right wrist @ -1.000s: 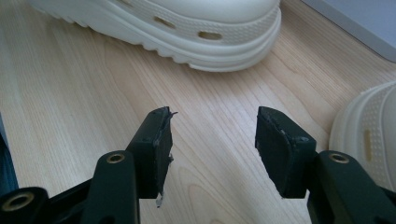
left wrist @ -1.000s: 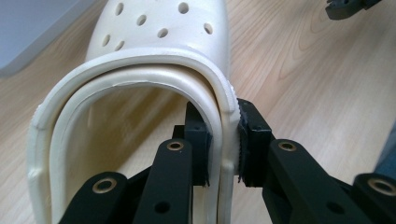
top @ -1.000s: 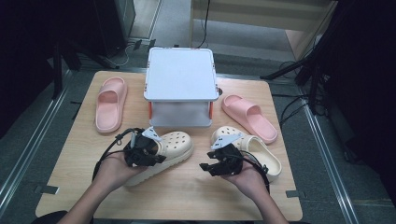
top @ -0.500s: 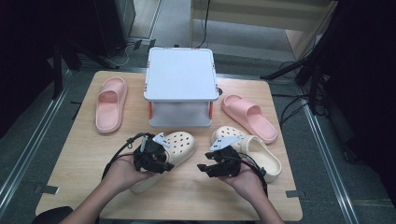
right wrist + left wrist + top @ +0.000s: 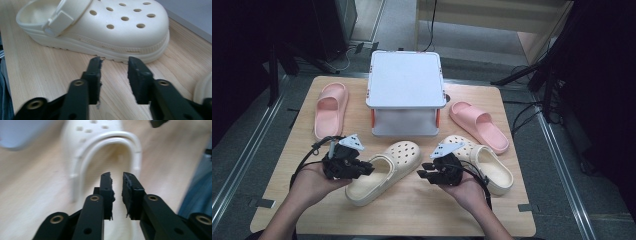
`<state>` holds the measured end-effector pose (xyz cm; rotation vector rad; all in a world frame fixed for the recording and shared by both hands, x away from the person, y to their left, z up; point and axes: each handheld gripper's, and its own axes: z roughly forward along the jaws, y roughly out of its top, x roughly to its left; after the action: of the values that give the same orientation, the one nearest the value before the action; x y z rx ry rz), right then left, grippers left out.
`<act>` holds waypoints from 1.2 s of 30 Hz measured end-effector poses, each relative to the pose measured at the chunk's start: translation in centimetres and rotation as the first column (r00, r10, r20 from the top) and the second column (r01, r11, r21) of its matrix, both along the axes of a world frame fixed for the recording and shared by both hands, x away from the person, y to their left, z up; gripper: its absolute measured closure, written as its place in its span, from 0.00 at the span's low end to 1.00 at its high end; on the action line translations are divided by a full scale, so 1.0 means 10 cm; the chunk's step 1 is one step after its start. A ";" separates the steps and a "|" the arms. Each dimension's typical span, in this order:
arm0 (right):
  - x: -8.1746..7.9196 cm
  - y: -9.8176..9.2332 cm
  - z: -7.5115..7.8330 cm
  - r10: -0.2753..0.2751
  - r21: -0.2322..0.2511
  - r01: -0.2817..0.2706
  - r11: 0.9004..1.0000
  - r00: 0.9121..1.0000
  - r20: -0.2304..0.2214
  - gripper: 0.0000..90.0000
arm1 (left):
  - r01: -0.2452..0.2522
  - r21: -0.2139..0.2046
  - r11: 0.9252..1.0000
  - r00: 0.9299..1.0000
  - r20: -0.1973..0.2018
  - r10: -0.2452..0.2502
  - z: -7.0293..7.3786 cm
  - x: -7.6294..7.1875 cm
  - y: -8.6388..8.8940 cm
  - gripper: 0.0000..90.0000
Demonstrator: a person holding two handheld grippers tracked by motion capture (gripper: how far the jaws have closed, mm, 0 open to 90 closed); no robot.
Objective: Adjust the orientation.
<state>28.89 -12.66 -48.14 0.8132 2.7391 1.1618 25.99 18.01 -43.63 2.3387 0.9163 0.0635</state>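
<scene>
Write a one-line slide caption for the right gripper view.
Right gripper aimed, jaws apart and empty, at the side of a cream clog on the wooden table.

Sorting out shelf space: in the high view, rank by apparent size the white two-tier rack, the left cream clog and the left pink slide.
1. White rack, clearly largest.
2. Left cream clog and left pink slide: they look alike, and the clog lies nearer the camera, so unranked.
</scene>
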 end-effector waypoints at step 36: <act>0.22 0.38 -0.20 -0.014 -0.035 0.012 0.999 0.999 -0.051 1.00 | -0.115 -0.001 0.993 0.986 -0.122 0.114 -0.58 0.05 0.25 0.99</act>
<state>31.13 -8.90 -50.10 0.8677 2.7821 1.1035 26.50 20.54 -49.42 2.3016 1.1086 -0.0362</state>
